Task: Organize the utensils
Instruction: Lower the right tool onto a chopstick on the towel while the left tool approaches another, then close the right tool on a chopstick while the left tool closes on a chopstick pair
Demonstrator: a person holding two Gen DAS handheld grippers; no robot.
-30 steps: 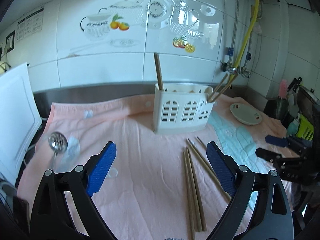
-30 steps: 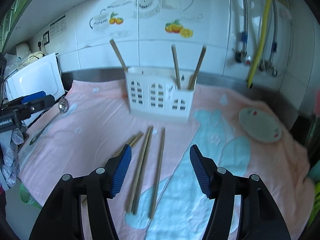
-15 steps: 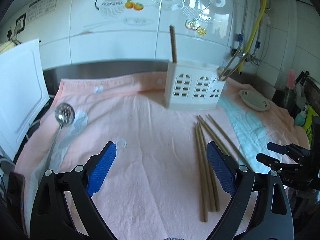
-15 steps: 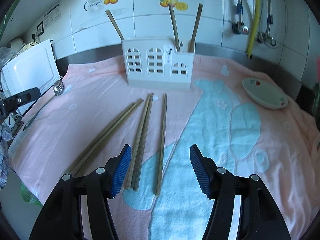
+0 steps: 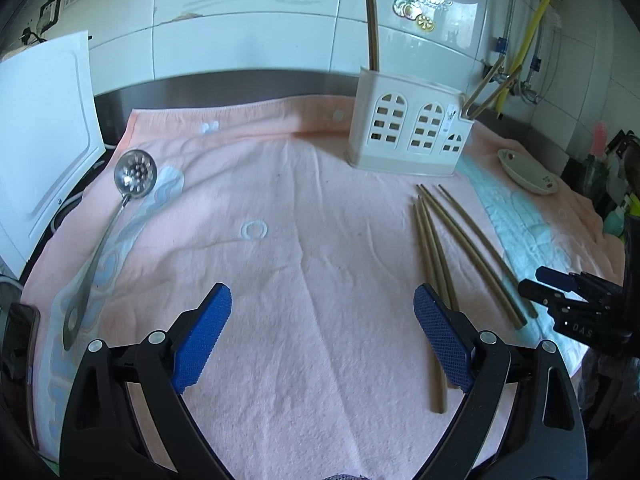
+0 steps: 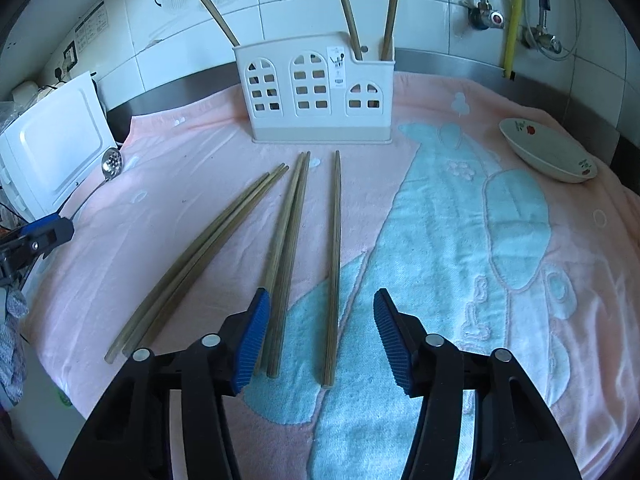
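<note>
A white utensil holder (image 6: 316,92) with arched windows stands at the back of a pink towel (image 5: 312,264); three chopsticks stick up from it. Several wooden chopsticks lie loose on the towel in front of it: a pair at the left (image 6: 200,256), a pair in the middle (image 6: 286,248) and a single one (image 6: 334,256). They also show in the left wrist view (image 5: 440,248). My right gripper (image 6: 320,344) is open, low over the near ends of the middle pair and the single chopstick. My left gripper (image 5: 322,340) is open and empty over bare towel. A slotted metal spoon (image 5: 116,208) lies at the left.
A small white dish (image 6: 548,152) sits at the right on the towel. A white board (image 5: 36,128) leans at the left edge. Tiled wall and pipes (image 6: 512,16) stand behind. My right gripper shows at the right in the left wrist view (image 5: 576,304).
Both grippers have drawn back from the holder and dropped lower. The right gripper now sits close over the near ends of the loose chopsticks. Both stay open.
</note>
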